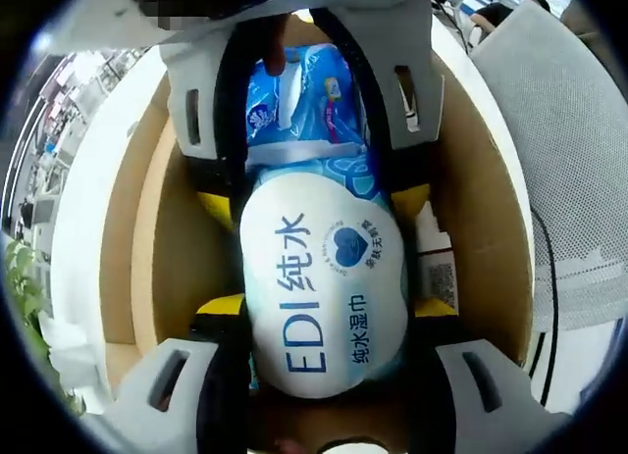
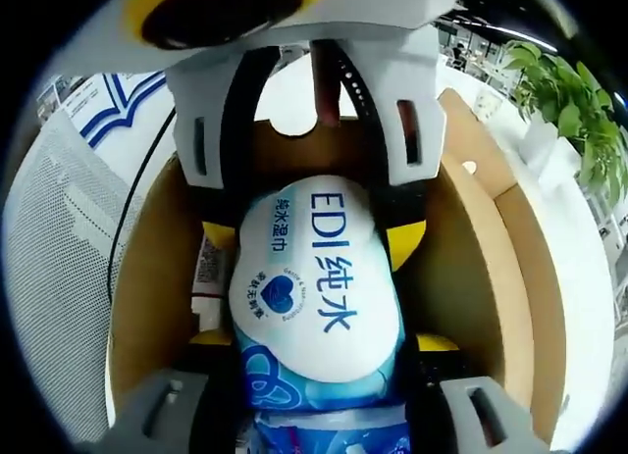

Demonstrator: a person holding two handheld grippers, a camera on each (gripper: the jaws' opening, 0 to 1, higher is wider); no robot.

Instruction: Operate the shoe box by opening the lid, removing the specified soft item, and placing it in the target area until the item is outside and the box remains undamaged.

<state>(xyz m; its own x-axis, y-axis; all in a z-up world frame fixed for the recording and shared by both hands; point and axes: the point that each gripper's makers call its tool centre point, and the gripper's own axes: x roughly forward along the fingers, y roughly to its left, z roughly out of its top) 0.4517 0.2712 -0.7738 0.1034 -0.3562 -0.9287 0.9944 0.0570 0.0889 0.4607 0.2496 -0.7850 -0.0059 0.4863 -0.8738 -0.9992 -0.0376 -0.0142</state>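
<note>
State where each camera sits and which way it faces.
Left gripper view: rides the left gripper, looking into the open brown cardboard shoe box at the white and blue wet wipes pack between its jaws; right gripper opposite.
Right gripper view: rides the right gripper, facing back at the left gripper.
Shared: pack, box, both grippers.

Wet-wipes pack (image 1: 324,287) (image 2: 314,277): lies inside the open shoe box (image 1: 137,258) (image 2: 147,268), between its two long side walls, held from opposite ends by the left gripper (image 1: 324,317) and the right gripper (image 2: 314,356), each facing the other across the pack. Tissue pack (image 1: 304,96) (image 2: 324,429): in the box at the right gripper's end, just behind the wet-wipes pack. Mesh panel (image 1: 559,150) (image 2: 69,238): outside the box, beside one long wall; potted plant (image 2: 564,91) beyond the opposite wall.
</note>
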